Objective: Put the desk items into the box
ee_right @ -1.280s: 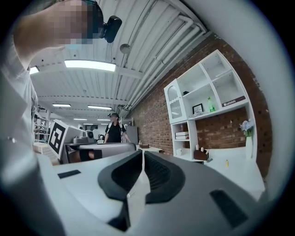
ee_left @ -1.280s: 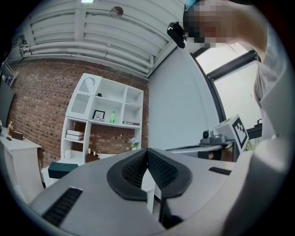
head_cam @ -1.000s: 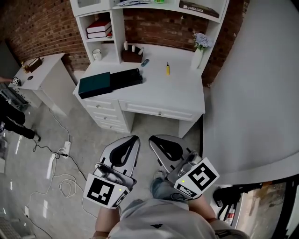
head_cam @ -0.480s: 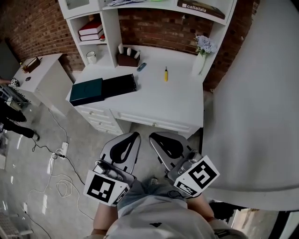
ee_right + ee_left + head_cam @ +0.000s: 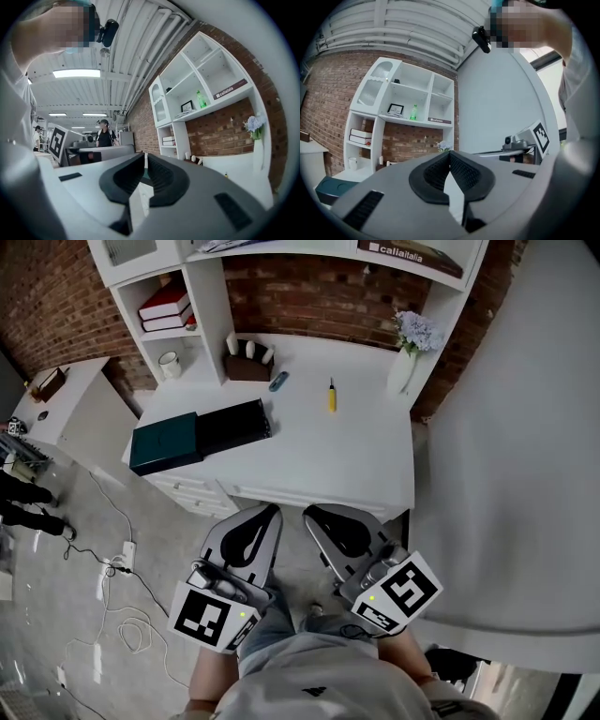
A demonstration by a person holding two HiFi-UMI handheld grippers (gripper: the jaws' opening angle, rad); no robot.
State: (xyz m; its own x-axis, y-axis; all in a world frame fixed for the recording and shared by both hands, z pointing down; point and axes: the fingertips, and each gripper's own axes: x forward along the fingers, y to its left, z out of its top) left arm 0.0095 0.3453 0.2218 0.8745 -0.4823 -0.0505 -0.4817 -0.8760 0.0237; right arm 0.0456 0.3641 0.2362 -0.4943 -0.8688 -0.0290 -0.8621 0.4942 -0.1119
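Observation:
A flat box (image 5: 202,434), one half black and the other teal, lies at the left end of the white desk (image 5: 356,465). Farther back on the desk lie a small yellow tool (image 5: 330,396) and a small blue item (image 5: 278,382). My left gripper (image 5: 271,513) and right gripper (image 5: 308,514) hang side by side in front of the desk's near edge, well short of everything on it. Both are shut and hold nothing. In the left gripper view the shut left gripper (image 5: 450,153) points toward the hutch, with the box's teal half (image 5: 327,190) low at the left. In the right gripper view the right gripper (image 5: 144,154) is shut too.
A brown holder (image 5: 248,363) with white pieces, a mug (image 5: 170,364) and a vase of flowers (image 5: 404,364) stand along the desk's back. Books (image 5: 164,306) lie in the hutch. A grey wall (image 5: 525,446) is close on the right. Cables (image 5: 117,615) trail over the floor at the left.
The head view has come closer to the desk, which now shows larger and lower in the frame. Both grippers keep their place in the view and stay shut.

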